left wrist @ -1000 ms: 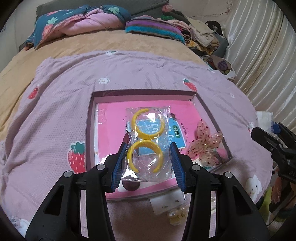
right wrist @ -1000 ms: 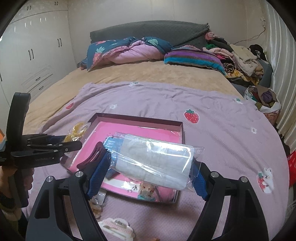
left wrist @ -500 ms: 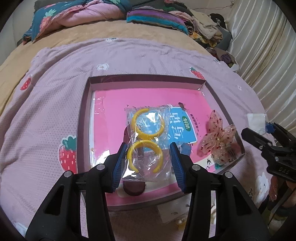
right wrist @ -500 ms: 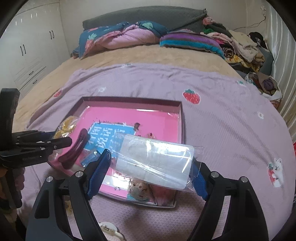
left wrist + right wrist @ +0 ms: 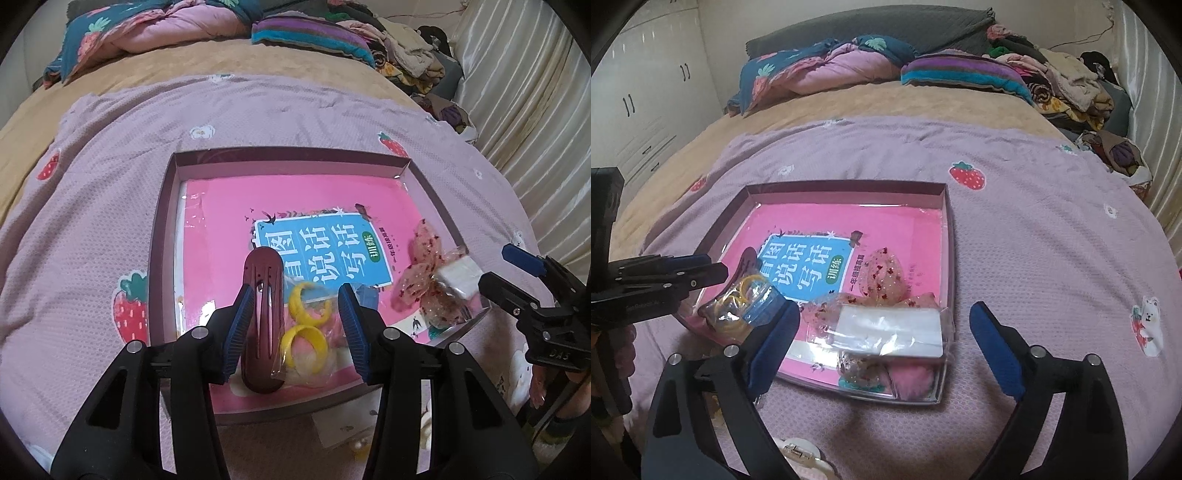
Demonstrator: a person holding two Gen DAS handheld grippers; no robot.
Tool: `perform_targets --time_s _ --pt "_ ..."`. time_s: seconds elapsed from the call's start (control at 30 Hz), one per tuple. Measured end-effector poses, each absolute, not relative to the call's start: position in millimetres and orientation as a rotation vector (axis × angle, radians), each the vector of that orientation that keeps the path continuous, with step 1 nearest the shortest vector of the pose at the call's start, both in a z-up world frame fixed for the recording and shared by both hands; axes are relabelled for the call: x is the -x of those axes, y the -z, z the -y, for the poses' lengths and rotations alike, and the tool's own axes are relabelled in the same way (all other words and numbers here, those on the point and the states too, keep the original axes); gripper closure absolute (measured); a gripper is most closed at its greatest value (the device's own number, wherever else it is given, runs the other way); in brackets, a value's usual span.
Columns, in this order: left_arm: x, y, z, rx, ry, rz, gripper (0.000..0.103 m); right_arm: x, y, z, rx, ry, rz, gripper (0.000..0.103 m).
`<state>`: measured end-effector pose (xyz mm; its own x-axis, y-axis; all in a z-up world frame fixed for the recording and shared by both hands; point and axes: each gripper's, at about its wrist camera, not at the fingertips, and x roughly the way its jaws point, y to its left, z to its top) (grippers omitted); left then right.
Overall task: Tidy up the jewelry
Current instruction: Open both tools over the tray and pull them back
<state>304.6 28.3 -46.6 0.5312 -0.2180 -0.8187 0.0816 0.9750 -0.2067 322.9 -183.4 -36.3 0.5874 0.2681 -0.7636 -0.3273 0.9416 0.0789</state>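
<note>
We hold the left hand-held gripper [image 5: 295, 321] narrow, its blue pads closed on a clear bag of yellow rings [image 5: 306, 332]. The bag hangs low over the 6 o'clock edge of the shallow tray [image 5: 288, 157], and on its 9 o'clock side a dark red hair clip [image 5: 264, 295] stands lengthwise, touching the bag and just beside the left pad.

The jaws of the right hand-held gripper [image 5: 884, 314] have just been opening and now stand wide. A clear packet [image 5: 890, 325] with a white pad inside lies between them, with neither pad touching it. In the right wrist view it rests in the tray's 5 o'clock corner. It lies partly over a pink glittered butterfly ornament [image 5: 884, 273], which spreads toward 12 o'clock, and a pink fluffy ball [image 5: 912, 380] sits just beyond the packet at 6 o'clock.

A pink book [image 5: 905, 236] with a blue title panel covers the tray floor beneath all of these. The tray sits on a lilac strawberry-print blanket [image 5: 1034, 240] spread over the bed. At 9 o'clock in that same view we see the left tool side-on, with the ring bag and clip at its tips.
</note>
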Motion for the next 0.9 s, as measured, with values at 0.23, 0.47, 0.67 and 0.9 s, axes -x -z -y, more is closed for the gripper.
perform_targets --time_s 0.23,0.47,0.67,0.9 --pt "-296.2 31.1 -26.5 0.144 0.179 -0.966 0.056 -308.9 14.0 194.4 0.054 -0.338 -0.825 0.007" --pt "-280.5 4.9 -25.1 0.151 0.187 -0.917 0.043 -287.4 -15.5 204.9 0.038 -0.328 -0.759 0.006" --pt "-265.8 -18.4 -21.4 0.139 0.184 -0.869 0.029 -267.9 -40.3 212.1 0.029 -0.326 -0.705 0.005" --pt "-249.5 -41.9 -18.3 0.132 0.180 -0.814 0.020 -245.6 -64.3 219.8 0.022 -0.320 -0.649 0.004"
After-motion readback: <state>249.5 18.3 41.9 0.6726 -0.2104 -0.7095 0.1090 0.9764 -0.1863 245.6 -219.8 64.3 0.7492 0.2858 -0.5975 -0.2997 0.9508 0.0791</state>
